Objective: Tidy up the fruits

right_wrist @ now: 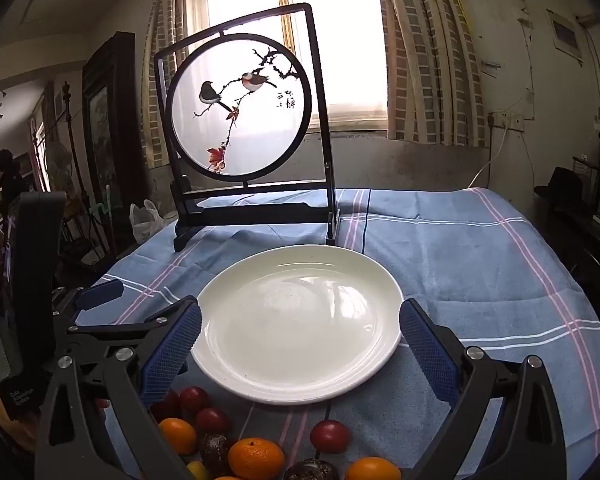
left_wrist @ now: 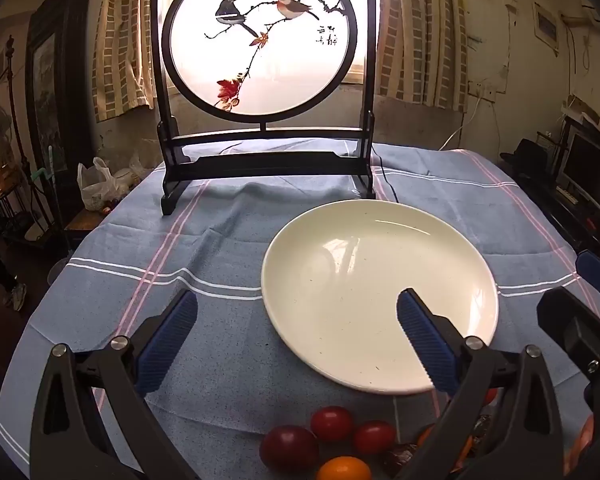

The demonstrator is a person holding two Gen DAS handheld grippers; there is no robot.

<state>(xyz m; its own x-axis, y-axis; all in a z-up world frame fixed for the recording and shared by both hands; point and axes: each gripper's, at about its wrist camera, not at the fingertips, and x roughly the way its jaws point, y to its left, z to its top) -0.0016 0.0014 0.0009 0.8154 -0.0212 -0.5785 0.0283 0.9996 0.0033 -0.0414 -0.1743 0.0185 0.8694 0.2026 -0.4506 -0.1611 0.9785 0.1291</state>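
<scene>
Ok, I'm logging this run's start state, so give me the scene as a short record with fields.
plate: white, nothing on it, mid-table
fruits: red and orange ones plus dark ones, loose on the cloth, near side of the plate
cloth: blue, striped, covers the table
screen: bird painting in a dark frame, upright behind the plate
left gripper: open, holds nothing
right gripper: open, holds nothing

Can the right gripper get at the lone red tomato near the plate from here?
Probably yes: the right gripper is open, and the red tomato sits apart from the other fruit, below the plate, nothing covering it.
</scene>
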